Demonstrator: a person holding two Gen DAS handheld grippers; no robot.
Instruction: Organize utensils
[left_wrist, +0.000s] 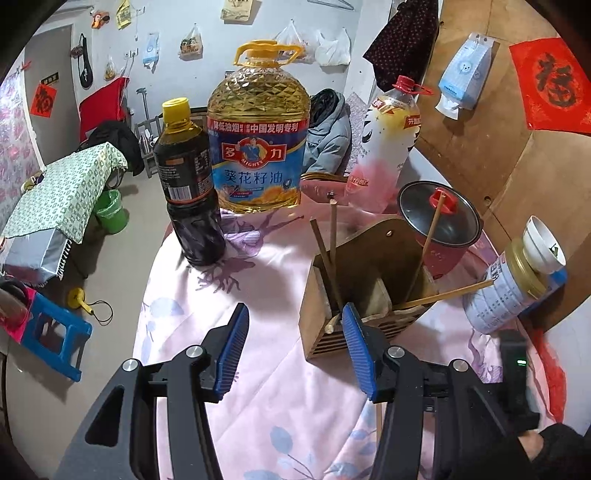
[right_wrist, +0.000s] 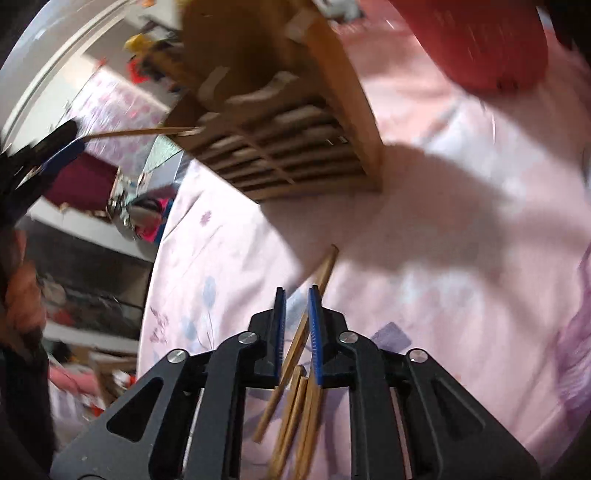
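In the left wrist view a wooden utensil holder (left_wrist: 369, 280) stands on the pink floral cloth with several chopsticks (left_wrist: 332, 240) leaning in it. My left gripper (left_wrist: 294, 308) is open just in front of the holder's left corner, with nothing clamped. The right wrist view is blurred. It shows the holder (right_wrist: 295, 122) farther off and several loose chopsticks (right_wrist: 295, 413) lying on the cloth under my right gripper (right_wrist: 297, 291). Its blue pads (right_wrist: 314, 332) stand slightly apart. One chopstick (right_wrist: 327, 266) runs slantwise through the gap, and no pad visibly presses on it.
Behind the holder stand a sunflower oil jug (left_wrist: 258, 147), a dark sauce bottle (left_wrist: 192, 184), a pink-white bottle (left_wrist: 388, 147), a red pot with lid (left_wrist: 439, 221) and a tin (left_wrist: 509, 291) bearing a bowl. The round table's edge (left_wrist: 147, 280) curves on the left above the floor.
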